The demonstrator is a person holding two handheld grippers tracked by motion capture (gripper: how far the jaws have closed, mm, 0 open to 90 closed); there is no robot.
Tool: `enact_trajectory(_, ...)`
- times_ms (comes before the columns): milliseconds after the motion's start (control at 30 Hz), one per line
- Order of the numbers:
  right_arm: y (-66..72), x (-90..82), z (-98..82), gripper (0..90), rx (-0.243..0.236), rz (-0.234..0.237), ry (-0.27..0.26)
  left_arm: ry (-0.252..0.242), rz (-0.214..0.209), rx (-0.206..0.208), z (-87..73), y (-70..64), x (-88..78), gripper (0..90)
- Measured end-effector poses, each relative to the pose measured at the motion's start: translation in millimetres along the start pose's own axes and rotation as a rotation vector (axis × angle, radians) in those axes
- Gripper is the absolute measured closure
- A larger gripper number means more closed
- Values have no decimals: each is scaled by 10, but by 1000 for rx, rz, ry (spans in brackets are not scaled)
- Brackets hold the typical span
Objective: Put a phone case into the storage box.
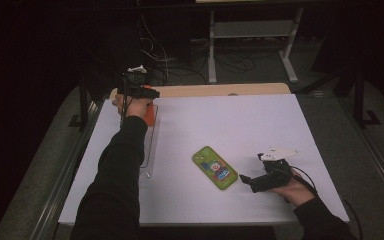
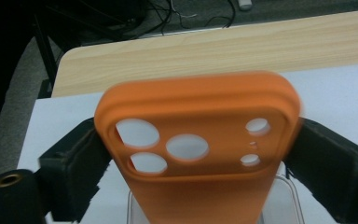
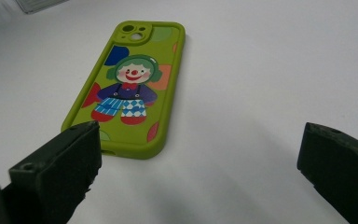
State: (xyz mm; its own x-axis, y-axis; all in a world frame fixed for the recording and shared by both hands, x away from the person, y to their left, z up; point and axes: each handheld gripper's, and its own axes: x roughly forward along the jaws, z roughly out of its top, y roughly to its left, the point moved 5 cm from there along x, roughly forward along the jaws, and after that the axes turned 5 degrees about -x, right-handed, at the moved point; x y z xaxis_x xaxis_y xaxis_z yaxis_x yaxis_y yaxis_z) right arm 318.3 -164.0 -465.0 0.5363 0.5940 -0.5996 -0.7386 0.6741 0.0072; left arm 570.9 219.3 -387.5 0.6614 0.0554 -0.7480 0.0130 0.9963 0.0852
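Left gripper (image 1: 140,91) at 10 o'clock straddles orange silicone phone case (image 2: 196,107) above clear plastic tray (image 1: 150,145), grip unclear; right gripper (image 3: 200,158), jaws apart, lines up on green clown-print phone case (image 3: 130,88).

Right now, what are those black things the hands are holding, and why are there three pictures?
A person holds a grabbing tool in each hand. One picture looks down from above the white table. The other two come from small cameras riding on the tools, looking along their black fingers.

The left gripper has an orange phone case between its fingers, above a clear tray; I can't tell if they squeeze it.

The right gripper is open and holds nothing. In front of it lies a green phone case with a clown picture, flat on the table.
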Motion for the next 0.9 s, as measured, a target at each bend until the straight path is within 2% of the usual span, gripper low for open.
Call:
enact_trajectory(300, 10, 8, -4, 0, -6, 3, 5, 2, -12, -9, 2, 28, -6, 18)
enact_trajectory(367, 12, 7, -6, 0, -8, 5, 6, -5, -8, 2, 6, 45, -24, 9)
enact_trajectory(467, 7, 5, -1, 0, -11, 3, -1, -28, -33, 13, 30, 55, -99, 9)
enact_trajectory(767, 14, 7, -1, 0, -9, -2, 3, -49, -133, 54, 42, 67, -394, 9)
enact_trajectory(900, 9, 4, -4, 0, -6, -4, 5, -69, -216, 82, -1, 26, -565, 9)
